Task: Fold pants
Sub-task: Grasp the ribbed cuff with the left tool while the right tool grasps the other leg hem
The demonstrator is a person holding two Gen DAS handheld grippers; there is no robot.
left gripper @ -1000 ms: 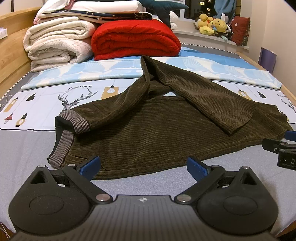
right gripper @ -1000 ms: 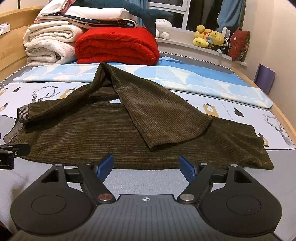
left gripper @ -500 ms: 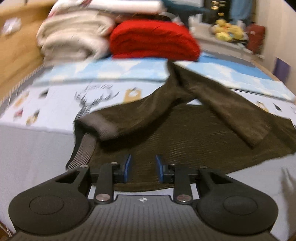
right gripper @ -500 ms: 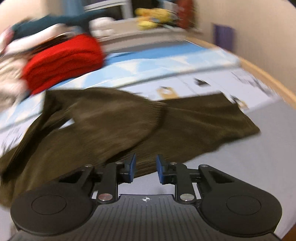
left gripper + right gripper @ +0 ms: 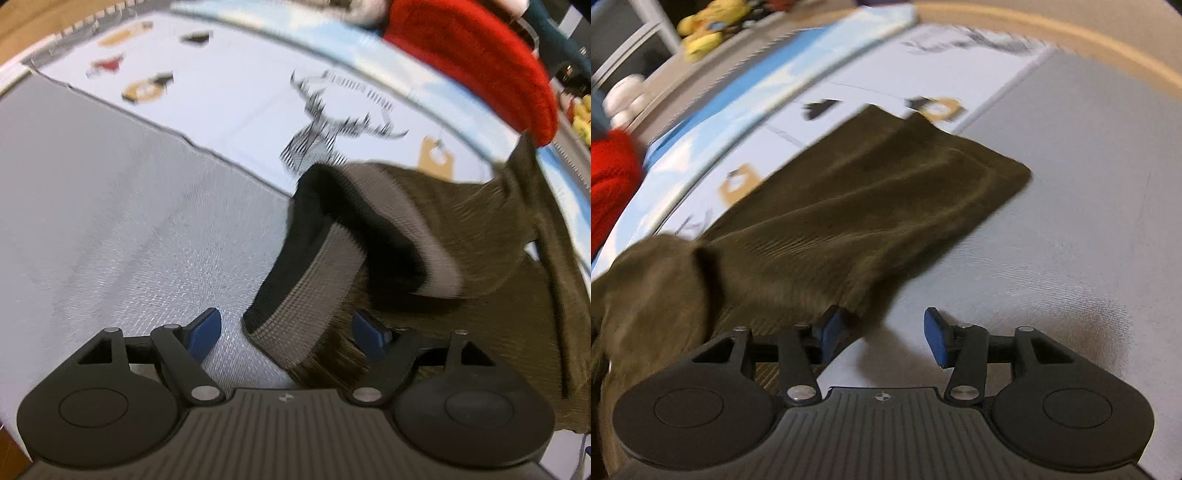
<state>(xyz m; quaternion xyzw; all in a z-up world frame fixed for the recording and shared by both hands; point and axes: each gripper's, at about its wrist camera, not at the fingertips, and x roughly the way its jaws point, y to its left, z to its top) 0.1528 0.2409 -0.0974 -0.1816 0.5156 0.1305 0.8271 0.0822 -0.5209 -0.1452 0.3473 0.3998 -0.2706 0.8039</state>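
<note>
We are looking at soft, floppy corduroy pants [image 5: 480, 229] lying on the bed [image 5: 110, 221], likely to sag and drag. The left gripper [image 5: 286, 330], jaws just reopening, is straddling the ribbed waistband [image 5: 314, 295]; the right gripper [image 5: 882, 330], likewise parted, is straddling the leg edge near the hem [image 5: 997, 184]. We judge these the grab points.

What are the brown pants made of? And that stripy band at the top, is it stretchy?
The pants look like corduroy: soft, matte olive-brown cloth with fine raised ridges running along it. The waistband looks like ribbed knit, grey with a black lining, so probably stretchy elastic, though the blurred picture alone cannot prove that.
</note>
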